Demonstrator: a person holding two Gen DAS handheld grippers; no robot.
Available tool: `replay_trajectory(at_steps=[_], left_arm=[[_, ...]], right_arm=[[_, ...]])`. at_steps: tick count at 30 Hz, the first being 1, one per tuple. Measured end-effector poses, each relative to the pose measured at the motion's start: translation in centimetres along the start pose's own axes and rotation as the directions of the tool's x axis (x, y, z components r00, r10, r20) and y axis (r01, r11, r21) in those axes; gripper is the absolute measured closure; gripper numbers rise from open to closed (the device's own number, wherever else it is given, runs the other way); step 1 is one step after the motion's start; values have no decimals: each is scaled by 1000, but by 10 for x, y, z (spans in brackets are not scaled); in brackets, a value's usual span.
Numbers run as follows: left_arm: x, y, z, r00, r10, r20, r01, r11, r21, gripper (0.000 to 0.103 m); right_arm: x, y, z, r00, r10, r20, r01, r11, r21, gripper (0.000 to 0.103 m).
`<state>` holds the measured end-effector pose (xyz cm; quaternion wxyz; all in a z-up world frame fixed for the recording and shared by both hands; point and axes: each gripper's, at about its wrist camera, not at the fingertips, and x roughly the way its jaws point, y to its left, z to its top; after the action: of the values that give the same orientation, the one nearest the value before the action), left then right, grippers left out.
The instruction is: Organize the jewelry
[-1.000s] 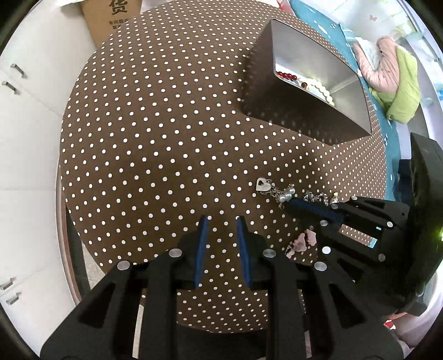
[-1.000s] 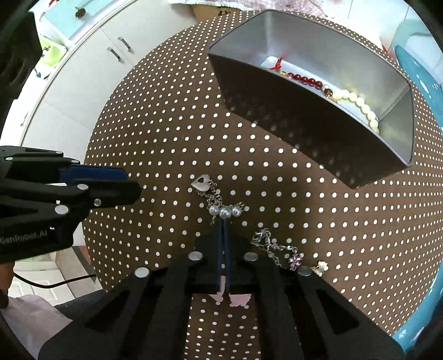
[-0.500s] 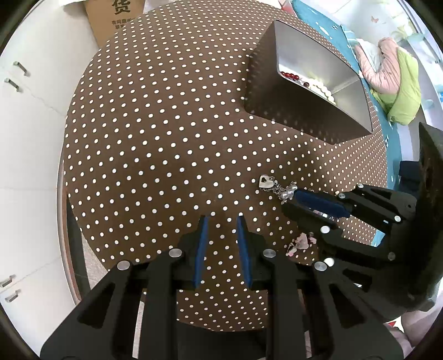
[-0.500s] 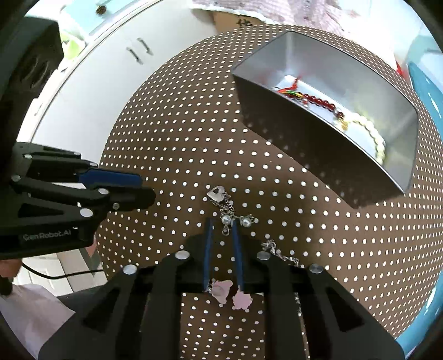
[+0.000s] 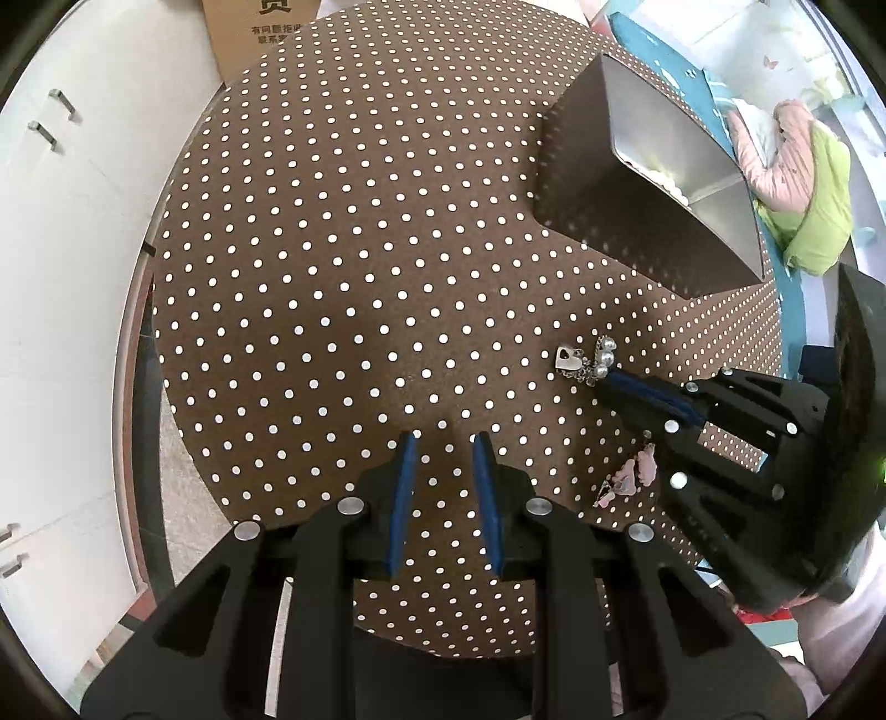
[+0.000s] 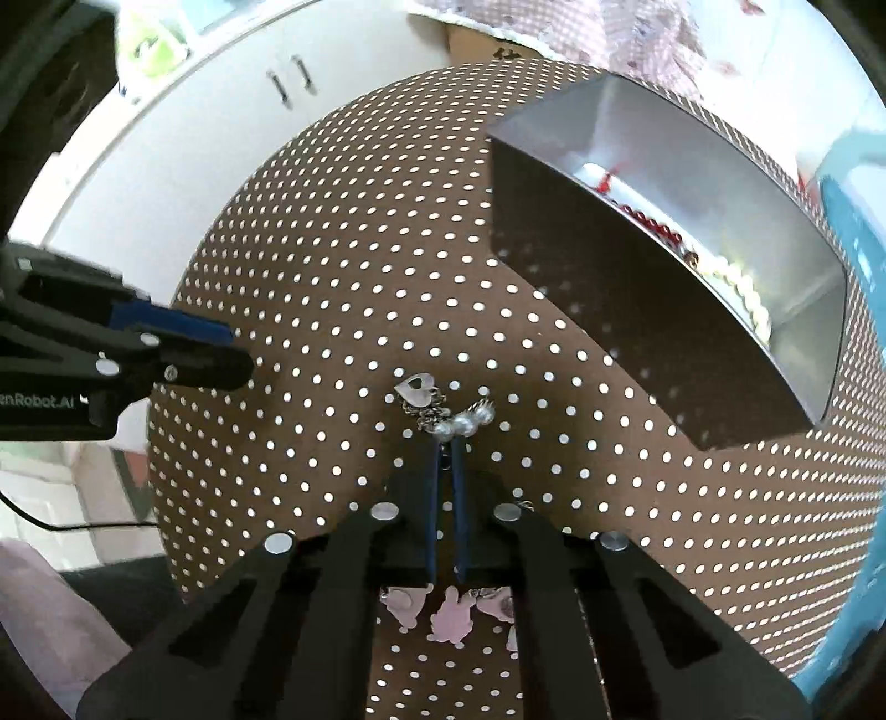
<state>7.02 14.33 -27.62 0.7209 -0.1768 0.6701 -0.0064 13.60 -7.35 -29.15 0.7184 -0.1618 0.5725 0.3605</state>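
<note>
Bracelet newly bunched; red beads right-wrist-only.

Surface: brown cloth with a regular pattern of small white dots.
Box: dull silver-grey metal inside; its outer wall reflects the brown and white dots.
Charm bracelet: silver chain, silver heart tag with a heart-shaped cut-out, pale pearl-grey beads.
Red bead string: dark red beads in the box.
Pearl string: cream-white beads in the box.
Pink charms: pale pink pieces.
Left gripper: black body, blue pads, silver screws.
Right gripper: black body, blue pads on the fingers.
Cabinets: white, with metal handles.
Carton: tan cardboard, dark print.
</note>
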Motion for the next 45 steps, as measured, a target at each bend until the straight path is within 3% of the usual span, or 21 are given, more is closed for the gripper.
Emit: replay_trajectory(at_steps=[11, 15, 22, 36, 40, 43, 45], left_arm=[[-6, -12, 2, 1000, -19, 17, 19, 1000, 6, 81], [-6, -15, -2, 1000, -19, 15, 18, 1000, 7, 81], [-5, -17, -6, 1000, -11, 11, 11, 1000, 7, 81], [6, -24, -5, 1000, -8, -6, 8, 1000, 17, 81], [4, -28, -5, 1000, -12, -2, 12, 1000, 22, 81], [6, -29, -5, 1000, -14, -9, 14, 1000, 28, 81], [9, -29, -4, 1000, -12, -17, 13, 999, 35, 81]], right_arm=[[0, -9, 9, 999, 16, -32, -12, 994, 110, 103], [-6, -14, 17, 1000, 21, -21, -16, 981, 191, 94], [6, -15, 28, 999, -25, -48, 35, 973, 229, 89], [11, -18, 34, 996, -18, -88, 44, 948, 314, 87], [2, -22, 34, 997, -12, -81, 42, 925, 377, 86], [1, -28, 33, 996, 9, -91, 32, 900, 435, 76], [4, -26, 35, 996, -11, -90, 48, 902, 428, 75]])
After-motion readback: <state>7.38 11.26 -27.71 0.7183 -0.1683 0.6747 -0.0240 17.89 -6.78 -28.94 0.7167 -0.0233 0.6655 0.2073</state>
